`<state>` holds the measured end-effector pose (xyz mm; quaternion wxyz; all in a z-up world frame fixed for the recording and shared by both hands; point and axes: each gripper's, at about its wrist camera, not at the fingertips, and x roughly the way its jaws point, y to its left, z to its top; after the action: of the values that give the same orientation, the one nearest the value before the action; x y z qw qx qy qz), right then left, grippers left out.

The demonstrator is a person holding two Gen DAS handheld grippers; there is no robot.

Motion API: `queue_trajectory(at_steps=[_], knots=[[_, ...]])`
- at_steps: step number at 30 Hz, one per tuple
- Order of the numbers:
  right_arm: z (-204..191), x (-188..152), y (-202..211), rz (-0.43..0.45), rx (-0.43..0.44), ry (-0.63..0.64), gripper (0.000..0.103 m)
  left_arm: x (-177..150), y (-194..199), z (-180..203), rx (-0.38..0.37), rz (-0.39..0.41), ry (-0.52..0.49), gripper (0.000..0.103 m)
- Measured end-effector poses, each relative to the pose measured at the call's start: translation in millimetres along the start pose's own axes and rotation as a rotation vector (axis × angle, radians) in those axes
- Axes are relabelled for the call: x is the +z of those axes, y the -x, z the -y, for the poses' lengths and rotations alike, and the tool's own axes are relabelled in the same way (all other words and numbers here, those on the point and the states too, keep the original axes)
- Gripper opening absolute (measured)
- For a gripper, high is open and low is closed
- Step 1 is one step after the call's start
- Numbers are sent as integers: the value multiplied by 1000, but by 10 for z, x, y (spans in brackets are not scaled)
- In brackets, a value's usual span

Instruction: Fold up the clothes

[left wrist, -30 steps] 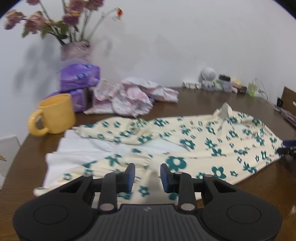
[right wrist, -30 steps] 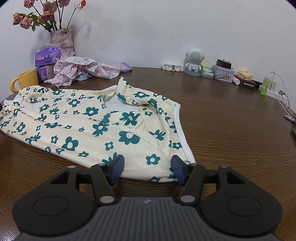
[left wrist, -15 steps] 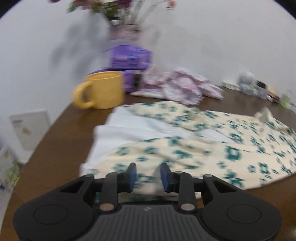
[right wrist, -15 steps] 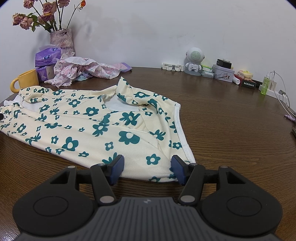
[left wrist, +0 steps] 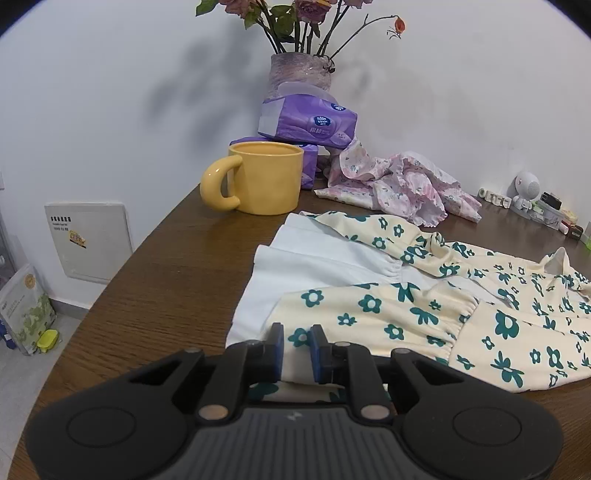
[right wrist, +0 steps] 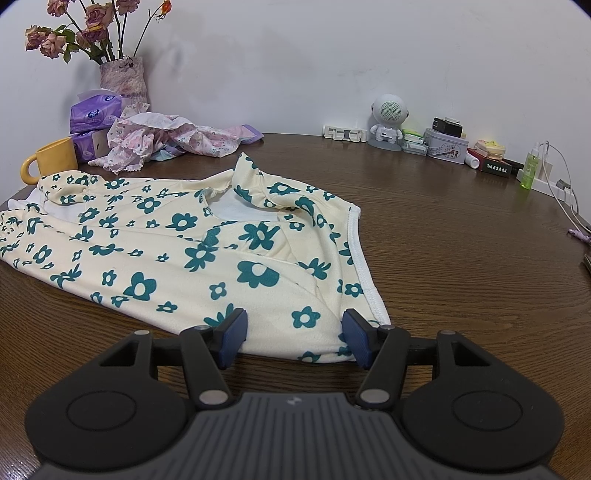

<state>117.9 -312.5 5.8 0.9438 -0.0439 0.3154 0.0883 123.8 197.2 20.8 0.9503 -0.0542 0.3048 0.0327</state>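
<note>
The cream, teal-flowered soft knit garment (right wrist: 192,251) looks light and limp, best pinched at its hemmed edges; the left gripper (left wrist: 297,345) has its jaws nearly clenched astride a cloth edge, the right gripper (right wrist: 295,338) has its jaws released.

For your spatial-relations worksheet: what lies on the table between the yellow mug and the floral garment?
In the left wrist view, only bare wooden table separates the yellow mug from the floral garment.

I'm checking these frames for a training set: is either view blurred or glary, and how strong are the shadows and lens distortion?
Left wrist view: sharp, soft even light, a diffuse shadow of the flowers on the wall, the table edge bowed by the fisheye, dark corners. Right wrist view: also sharp, only a mild sheen on the table near the far clutter, the same curved rim.
</note>
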Motion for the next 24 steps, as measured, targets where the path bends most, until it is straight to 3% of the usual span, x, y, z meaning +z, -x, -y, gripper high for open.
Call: queue_trajectory(at_steps=[8,10,12,18,24], knots=[[6,1,0,-1,-1,-3,60,-5,2,58,9,-1,-31,18],[9,2,-1,-2,-1,-6,61,-9,2,80,-1,-2,-37,25],[15,-1,-3,-3,-1,-9,61,-11,-2,110,-15,-3,-41,39],[43,8,2,-3,22,-33,64,-5,-7,177,-56,-3,-56,62],[79,31,24,3,75,-71,78,35,188,304,-121,41,-70,92]])
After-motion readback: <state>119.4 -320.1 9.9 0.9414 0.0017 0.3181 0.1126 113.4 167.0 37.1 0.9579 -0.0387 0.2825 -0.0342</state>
